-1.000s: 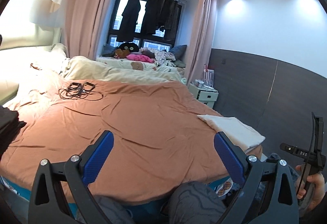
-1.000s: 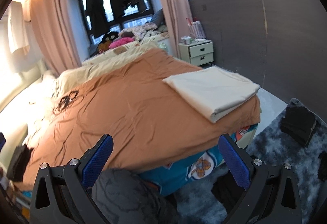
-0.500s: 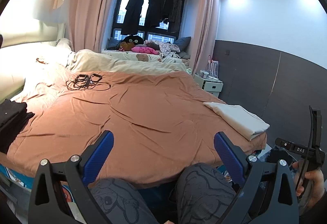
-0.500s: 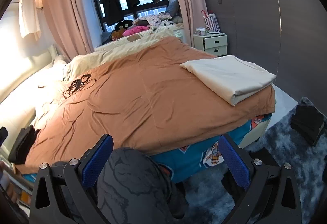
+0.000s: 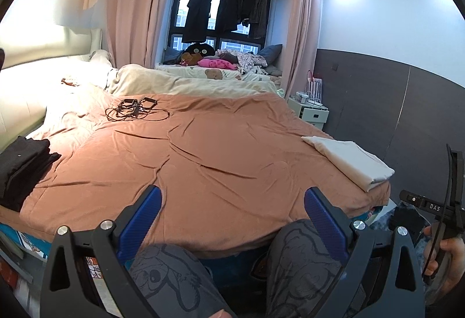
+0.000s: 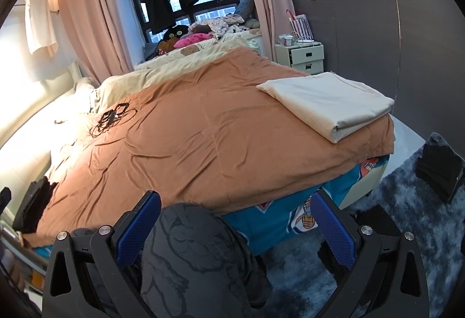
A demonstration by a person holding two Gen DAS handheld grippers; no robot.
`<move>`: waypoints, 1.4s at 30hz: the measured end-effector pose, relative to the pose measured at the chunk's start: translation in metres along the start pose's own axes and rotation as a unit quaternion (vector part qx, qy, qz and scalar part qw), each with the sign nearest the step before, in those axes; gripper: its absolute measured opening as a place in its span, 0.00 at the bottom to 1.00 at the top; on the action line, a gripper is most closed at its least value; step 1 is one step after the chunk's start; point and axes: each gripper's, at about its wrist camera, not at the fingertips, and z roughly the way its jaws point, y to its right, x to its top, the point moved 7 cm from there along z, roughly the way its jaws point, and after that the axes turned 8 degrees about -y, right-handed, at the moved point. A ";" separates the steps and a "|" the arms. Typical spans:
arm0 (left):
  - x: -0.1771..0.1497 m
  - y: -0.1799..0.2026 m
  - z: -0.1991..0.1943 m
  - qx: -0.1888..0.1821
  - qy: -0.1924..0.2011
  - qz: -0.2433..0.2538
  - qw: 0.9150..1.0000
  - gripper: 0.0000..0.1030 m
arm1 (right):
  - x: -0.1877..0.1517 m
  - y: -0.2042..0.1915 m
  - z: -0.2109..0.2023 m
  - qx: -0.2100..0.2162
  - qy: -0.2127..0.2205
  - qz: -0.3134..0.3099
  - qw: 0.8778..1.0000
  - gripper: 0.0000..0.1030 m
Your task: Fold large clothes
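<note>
A folded cream cloth [image 5: 351, 159] lies at the near right corner of the bed; it also shows in the right wrist view [image 6: 331, 99]. A stack of folded black clothes [image 5: 21, 167] lies at the bed's left edge, also seen in the right wrist view [image 6: 33, 206]. An orange-brown blanket [image 5: 203, 155] covers the bed. My left gripper [image 5: 232, 219] is open and empty, held over the person's knees off the bed's near edge. My right gripper [image 6: 235, 225] is open and empty, also off the bed over a knee; its body shows at the left view's right edge.
A tangle of black cables [image 5: 135, 109] lies on the far left of the blanket. A white nightstand [image 6: 302, 57] stands by the dark wall. Dark items [image 6: 440, 170] lie on the grey-blue rug [image 6: 407, 231]. Coats hang at the window [image 5: 223, 10].
Both grippers have drawn back and down from the bed; the person's knees now fill the space between the fingers. The bed looks farther away. Nothing was picked up.
</note>
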 end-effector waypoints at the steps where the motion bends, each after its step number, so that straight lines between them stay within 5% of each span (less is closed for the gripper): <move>1: 0.000 -0.001 -0.001 0.002 0.000 -0.001 1.000 0.98 | 0.000 0.000 0.001 0.001 -0.001 0.000 1.000 1.00; 42: -0.011 -0.010 0.001 0.011 -0.004 -0.002 1.000 0.99 | -0.008 -0.006 0.010 0.006 -0.003 0.001 1.000 1.00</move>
